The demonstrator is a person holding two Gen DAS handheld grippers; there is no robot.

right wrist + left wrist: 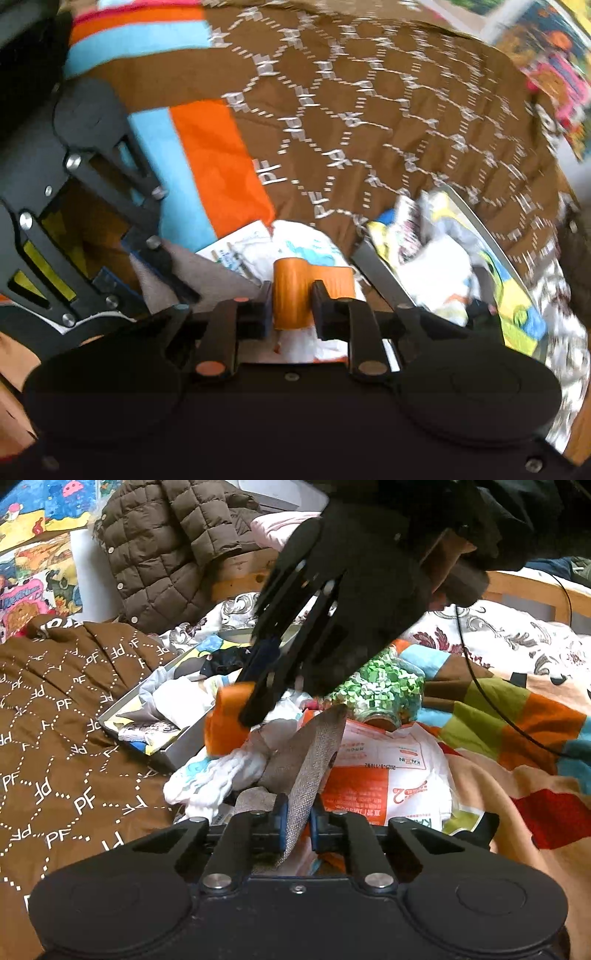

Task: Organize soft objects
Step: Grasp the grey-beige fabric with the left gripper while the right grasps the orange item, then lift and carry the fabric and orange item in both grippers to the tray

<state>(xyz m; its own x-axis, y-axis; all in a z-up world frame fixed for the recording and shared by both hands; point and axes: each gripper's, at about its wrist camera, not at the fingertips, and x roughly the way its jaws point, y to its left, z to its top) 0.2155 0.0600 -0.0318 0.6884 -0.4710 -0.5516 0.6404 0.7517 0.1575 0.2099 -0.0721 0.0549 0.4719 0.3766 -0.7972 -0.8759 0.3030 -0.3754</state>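
Clutter crowds the box at centre frame. Left tool clamps a grey sock; right tool clamps an orange sock.

Brown PF quilt; puffer jacket; printed plastic bag.

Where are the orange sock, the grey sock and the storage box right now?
orange sock (291, 295): right wrist view, ribbed middle between the fingers.
grey sock (310, 753): left wrist view, raised woven band.
storage box (184, 744): left wrist view, near grey wall.
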